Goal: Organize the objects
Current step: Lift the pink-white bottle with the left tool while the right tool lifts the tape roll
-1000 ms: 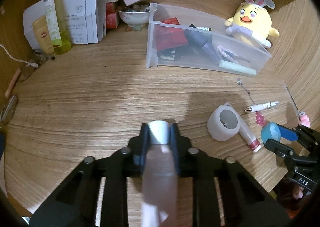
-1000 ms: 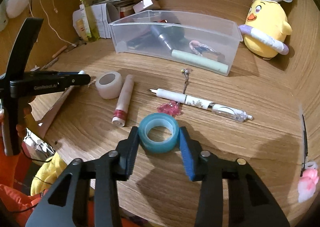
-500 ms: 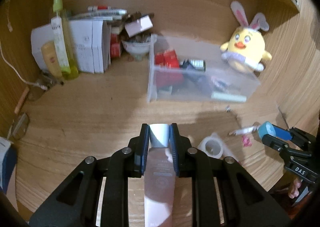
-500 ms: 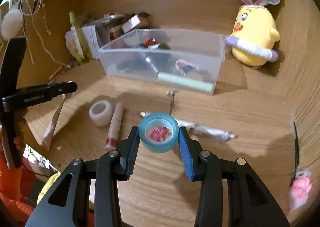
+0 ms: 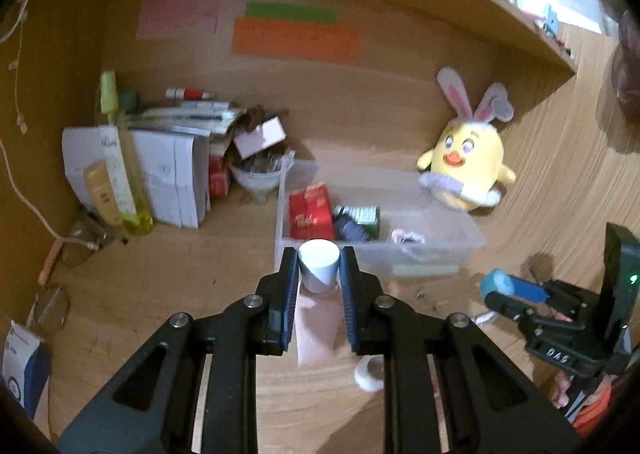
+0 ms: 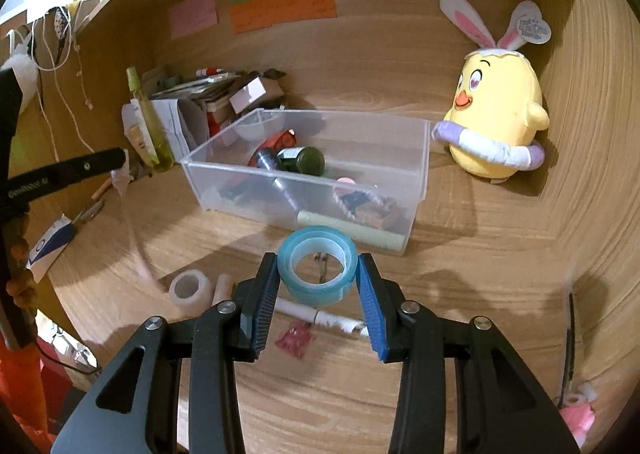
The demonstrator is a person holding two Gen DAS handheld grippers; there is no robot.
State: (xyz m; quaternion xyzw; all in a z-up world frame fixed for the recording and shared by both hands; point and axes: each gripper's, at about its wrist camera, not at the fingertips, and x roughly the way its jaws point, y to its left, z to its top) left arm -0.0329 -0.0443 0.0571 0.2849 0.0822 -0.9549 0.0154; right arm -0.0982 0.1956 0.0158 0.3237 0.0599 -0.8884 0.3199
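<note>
The wooden desk point(image 6: 480, 254) spreads under both my grippers, walled in by a wooden back panel point(image 5: 400, 102) that carries pink, green and orange paper notes point(image 6: 280, 6). On the desk sits the clear plastic bin point(image 6: 420, 158), already holding a red pack point(image 5: 312, 210), a dark bottle point(image 6: 300, 160), a pale green stick point(image 6: 352, 232) along its near wall and a few smaller bits I cannot make out. Just beside the bin's right end stands the yellow chick plush point(image 6: 496, 110) with rabbit ears. To the bin's left, against the back panel, lean white boxes point(image 5: 168, 178) and a tall yellow-green bottle point(image 5: 120, 158).

My right gripper point(image 6: 318, 274) is clamped on the blue tape roll point(image 6: 318, 268), pads pressed to its two sides, holding it up off the desk in front of the bin's near wall. My left gripper point(image 5: 319, 274) is closed tight on a pink tube with a white cap point(image 5: 319, 270), the cap pointing toward the bin's left end.

Below my right gripper, on the desk, lie a white tape roll point(image 6: 187, 288), a pale lip-balm stick point(image 6: 222, 288) touching it, a white pen point(image 6: 320, 316) and a small pink clip point(image 6: 294, 340).
</note>
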